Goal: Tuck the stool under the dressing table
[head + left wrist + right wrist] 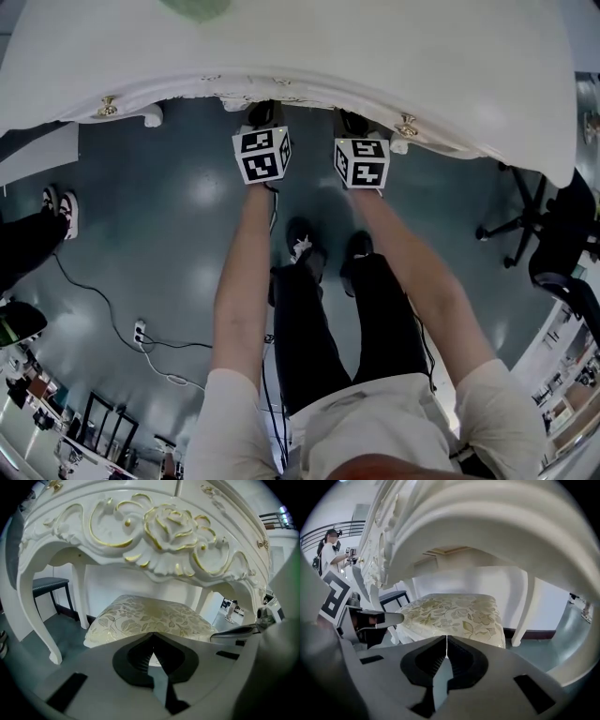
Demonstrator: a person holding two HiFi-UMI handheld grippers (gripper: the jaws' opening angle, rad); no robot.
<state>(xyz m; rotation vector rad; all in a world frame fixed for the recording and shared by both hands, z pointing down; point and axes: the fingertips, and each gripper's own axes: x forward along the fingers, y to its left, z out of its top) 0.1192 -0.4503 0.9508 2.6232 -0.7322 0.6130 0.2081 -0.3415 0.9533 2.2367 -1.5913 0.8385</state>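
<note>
Left gripper view, left tool [152, 634] and right tool [446, 638] both closed, stool [150, 613] upright beneath dressing table [154, 536].

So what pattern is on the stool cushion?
The stool cushion is cream with a pale gold leaf-and-flower print, clearest in the right gripper view.

1. Beneath you spreads a glossy dark grey floor [178, 216], dotted with pale reflections of light.
2. A white power strip [140, 330] lies on it at your left.
3. A black office chair [521, 225] stands at your right.
4. A dark-seated bench [49, 585] stands near the white wall [140, 585].
</note>
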